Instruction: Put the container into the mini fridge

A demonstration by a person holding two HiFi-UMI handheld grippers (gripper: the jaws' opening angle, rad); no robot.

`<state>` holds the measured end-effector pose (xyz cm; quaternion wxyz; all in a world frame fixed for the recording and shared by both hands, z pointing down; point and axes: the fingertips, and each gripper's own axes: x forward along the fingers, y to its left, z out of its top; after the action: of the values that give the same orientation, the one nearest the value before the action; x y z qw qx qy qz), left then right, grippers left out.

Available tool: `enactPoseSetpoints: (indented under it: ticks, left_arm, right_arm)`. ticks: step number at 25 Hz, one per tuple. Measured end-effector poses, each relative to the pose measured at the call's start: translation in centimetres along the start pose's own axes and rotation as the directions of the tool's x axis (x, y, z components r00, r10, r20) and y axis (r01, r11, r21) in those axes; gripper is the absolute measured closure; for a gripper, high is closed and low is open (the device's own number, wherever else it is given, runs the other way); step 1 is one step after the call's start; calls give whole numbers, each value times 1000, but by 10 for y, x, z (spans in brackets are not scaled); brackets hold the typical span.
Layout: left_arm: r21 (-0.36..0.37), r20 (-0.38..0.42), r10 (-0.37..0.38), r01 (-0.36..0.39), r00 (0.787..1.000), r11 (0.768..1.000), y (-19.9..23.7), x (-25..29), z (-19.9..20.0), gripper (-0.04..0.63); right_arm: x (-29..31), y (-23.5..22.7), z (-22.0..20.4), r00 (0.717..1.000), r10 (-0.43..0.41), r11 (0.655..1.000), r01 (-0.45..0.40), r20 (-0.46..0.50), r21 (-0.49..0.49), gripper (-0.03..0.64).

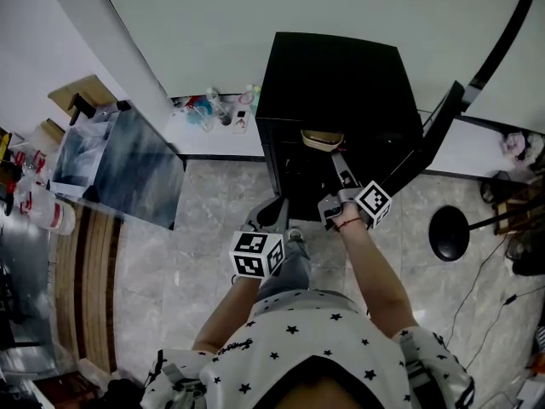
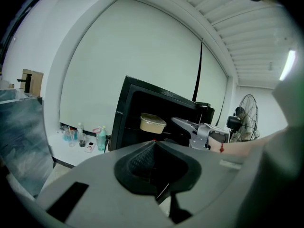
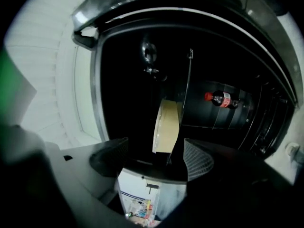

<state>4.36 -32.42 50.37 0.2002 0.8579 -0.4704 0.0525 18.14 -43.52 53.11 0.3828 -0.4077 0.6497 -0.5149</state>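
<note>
The black mini fridge (image 1: 341, 83) stands open, its door (image 1: 436, 130) swung out to the right. The tan lidded container (image 1: 322, 139) rests on the shelf inside, also seen in the left gripper view (image 2: 152, 122) and the right gripper view (image 3: 167, 126). My right gripper (image 1: 335, 167) reaches into the fridge mouth. Its jaws stand wide, open (image 3: 154, 156), and the container sits just beyond the fingertips, untouched. My left gripper (image 1: 271, 213) hangs low in front of the fridge, its pads pressed together (image 2: 154, 163) with nothing in them.
A cola bottle (image 3: 221, 99) lies in the door rack. Several bottles and cups (image 1: 213, 109) stand on the white ledge left of the fridge. A glass-topped table (image 1: 128, 164) is at the left, a round black stand base (image 1: 449, 233) and a fan (image 2: 247, 115) at the right.
</note>
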Motion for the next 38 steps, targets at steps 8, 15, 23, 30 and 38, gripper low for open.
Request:
enactPoseSetpoints:
  ticks: [8, 15, 23, 30, 38]
  left_arm:
    - [-1, 6, -8, 8, 1000, 1000, -13, -22, -9, 583]
    - [7, 13, -24, 24, 1000, 1000, -27, -38, -16, 583]
    - [11, 16, -41, 40, 999, 999, -42, -56, -27, 584]
    - [4, 8, -59, 59, 998, 998, -57, -71, -40, 583]
    - [18, -5, -81, 81, 997, 997, -70, -78, -49, 583]
  right_arm:
    - [-43, 21, -25, 997, -41, 971, 24, -68, -236, 413]
    - [-83, 31, -43, 991, -108, 915, 67, -82, -398, 565]
    - [-125, 48, -61, 980, -172, 758, 68, -99, -649, 623]
    - [-159, 63, -83, 965, -231, 570, 33, -122, -821, 623]
    - [-189, 63, -89, 952, -290, 391, 25, -98, -920, 623]
